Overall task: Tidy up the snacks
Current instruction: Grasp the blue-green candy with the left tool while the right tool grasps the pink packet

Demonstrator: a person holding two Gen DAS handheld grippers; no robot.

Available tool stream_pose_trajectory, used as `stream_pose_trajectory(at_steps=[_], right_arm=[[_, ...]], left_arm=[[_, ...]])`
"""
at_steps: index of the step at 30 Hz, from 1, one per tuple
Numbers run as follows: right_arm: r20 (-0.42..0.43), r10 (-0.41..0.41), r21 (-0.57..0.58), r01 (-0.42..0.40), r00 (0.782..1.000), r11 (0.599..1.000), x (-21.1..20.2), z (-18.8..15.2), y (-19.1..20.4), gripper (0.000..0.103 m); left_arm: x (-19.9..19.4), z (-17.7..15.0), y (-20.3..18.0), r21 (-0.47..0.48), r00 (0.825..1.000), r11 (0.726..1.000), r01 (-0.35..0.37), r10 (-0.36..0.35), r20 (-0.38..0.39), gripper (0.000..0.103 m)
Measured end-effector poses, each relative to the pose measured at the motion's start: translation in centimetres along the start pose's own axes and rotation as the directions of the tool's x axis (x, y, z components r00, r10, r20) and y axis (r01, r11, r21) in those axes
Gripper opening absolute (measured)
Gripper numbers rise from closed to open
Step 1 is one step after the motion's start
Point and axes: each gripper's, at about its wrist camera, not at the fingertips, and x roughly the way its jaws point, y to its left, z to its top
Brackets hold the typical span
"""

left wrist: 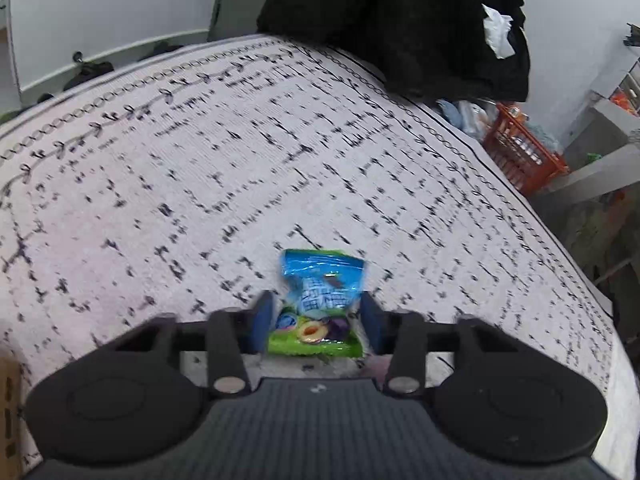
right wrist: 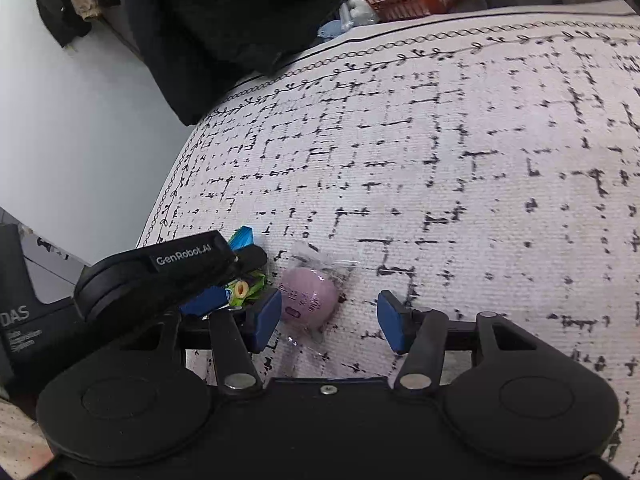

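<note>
A blue and green snack packet point(left wrist: 320, 304) with fruit printed on it lies on the patterned cloth between the fingers of my left gripper point(left wrist: 316, 320). The jaws stand close on both sides of it; I cannot tell if they press it. In the right wrist view the left gripper point(right wrist: 168, 276) sits at the left with the packet point(right wrist: 244, 288) under it. My right gripper point(right wrist: 328, 320) is open and empty. A pale purple round snack in a clear wrapper point(right wrist: 308, 300) lies by its left fingertip point(right wrist: 266, 320).
The table carries a white cloth with black marks point(left wrist: 240, 184). Dark clothing point(left wrist: 400, 20) hangs at the far edge. An orange basket point(left wrist: 520, 148) with items stands beyond the table's far right corner. A black box point(right wrist: 20, 320) stands at the left.
</note>
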Motion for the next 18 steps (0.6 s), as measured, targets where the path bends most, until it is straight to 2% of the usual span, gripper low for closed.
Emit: stream_pose_trajectory(at_steps=[2, 9, 13, 14, 18], right_arm=[[-0.001, -0.001, -0.015, 0.001, 1.0, 1.0, 0.4, -0.1, 0.6, 0.054], [0.022, -0.02, -0.087, 0.021, 1.0, 0.996, 1.6, -0.3, 2.3, 0.062], [0.038, -0.058, -0.127, 0.062, 0.998, 0.99, 2.0, -0.5, 3.1, 0.063], [0.038, -0.067, -0.139, 0.072, 0.997, 0.988, 2.1, -0.6, 3.3, 0.061], [0.045, -0.138, -0.215, 0.144, 0.989, 0.966, 2.0, -1.1, 3.9, 0.039]], left_arm=[[-0.2, 0.1, 0.2, -0.002, 1.0, 1.0, 0.0, -0.001, -0.007, 0.033], [-1.7, 0.1, 2.3, -0.034, 0.999, 0.999, -0.032, 0.031, -0.045, 0.032], [-3.2, 0.5, 3.0, -0.044, 0.999, 0.998, -0.039, 0.037, -0.031, 0.032], [-3.5, 0.6, 3.1, -0.042, 0.999, 0.998, -0.039, 0.038, -0.029, 0.032], [-4.9, 1.1, 3.3, -0.034, 0.999, 0.999, -0.039, 0.038, -0.02, 0.032]])
